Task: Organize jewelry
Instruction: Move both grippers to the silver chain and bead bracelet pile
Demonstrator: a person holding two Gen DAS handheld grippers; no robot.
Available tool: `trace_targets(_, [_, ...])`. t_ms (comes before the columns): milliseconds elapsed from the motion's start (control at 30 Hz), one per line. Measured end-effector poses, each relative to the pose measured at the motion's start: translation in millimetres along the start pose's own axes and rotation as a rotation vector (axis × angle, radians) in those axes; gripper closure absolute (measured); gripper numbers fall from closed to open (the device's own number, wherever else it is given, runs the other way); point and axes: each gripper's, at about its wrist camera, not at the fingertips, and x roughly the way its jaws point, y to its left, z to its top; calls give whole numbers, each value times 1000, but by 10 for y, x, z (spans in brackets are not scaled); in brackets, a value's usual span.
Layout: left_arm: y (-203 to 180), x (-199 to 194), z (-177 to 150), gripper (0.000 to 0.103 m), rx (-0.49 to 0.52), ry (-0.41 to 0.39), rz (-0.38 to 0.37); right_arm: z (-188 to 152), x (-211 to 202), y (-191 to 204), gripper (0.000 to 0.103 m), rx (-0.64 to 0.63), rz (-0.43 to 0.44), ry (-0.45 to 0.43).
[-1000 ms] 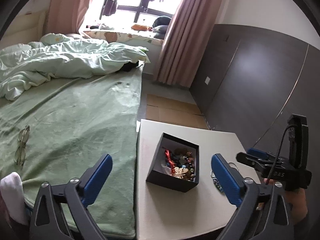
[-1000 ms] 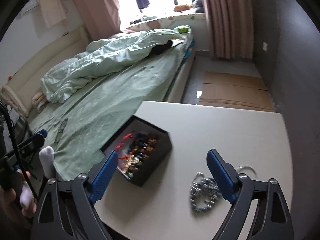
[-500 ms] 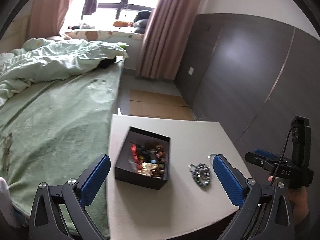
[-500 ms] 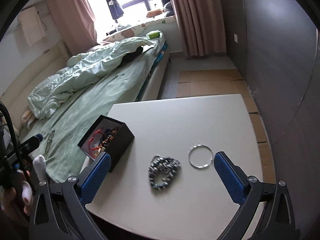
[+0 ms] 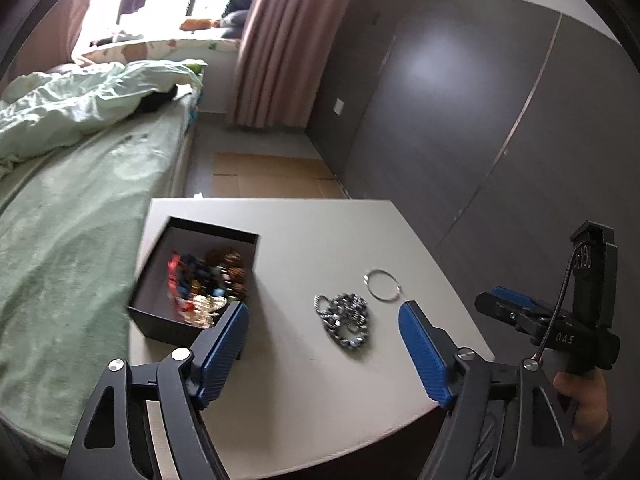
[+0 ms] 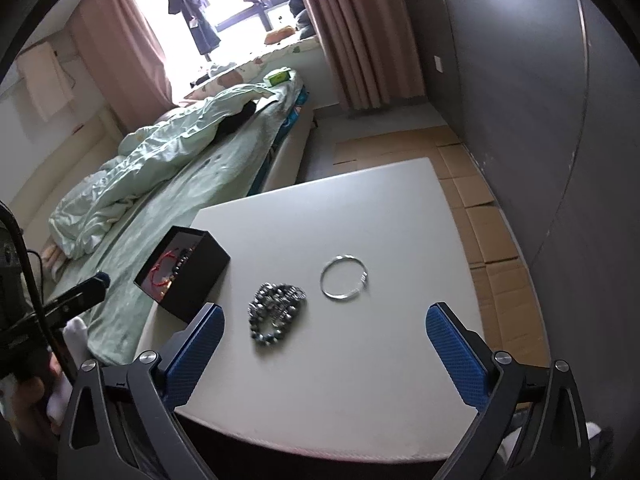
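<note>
black box (image 5: 168,326), white table (image 5: 312,400), silver bangle (image 6: 344,278), pale green bedspread (image 5: 72,220), pink curtain (image 5: 272,40)

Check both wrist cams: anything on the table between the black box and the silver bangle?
Yes: the beaded bracelet pile lies between black box and silver bangle, touching neither. Both wrist views show it.

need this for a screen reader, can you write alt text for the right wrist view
A white table holds a dark beaded chain in a heap, a thin silver bangle beside it, and an open black box of colourful jewelry at the left edge. The right gripper hangs open and empty above them. A bed lies beyond.
</note>
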Motion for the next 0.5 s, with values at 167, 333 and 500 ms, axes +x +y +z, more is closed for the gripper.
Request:
trace_targets(167, [-173, 195, -55, 43, 64, 42, -9, -126, -12, -177, 2, 42, 9, 1])
trace_targets(333, [-314, 433, -102, 55, 139, 90, 0, -226, -10, -306, 4, 72, 22, 3])
trace_targets(500, [-354, 689, -129, 57, 183, 135, 20, -276, 47, -386, 16, 79, 21, 22])
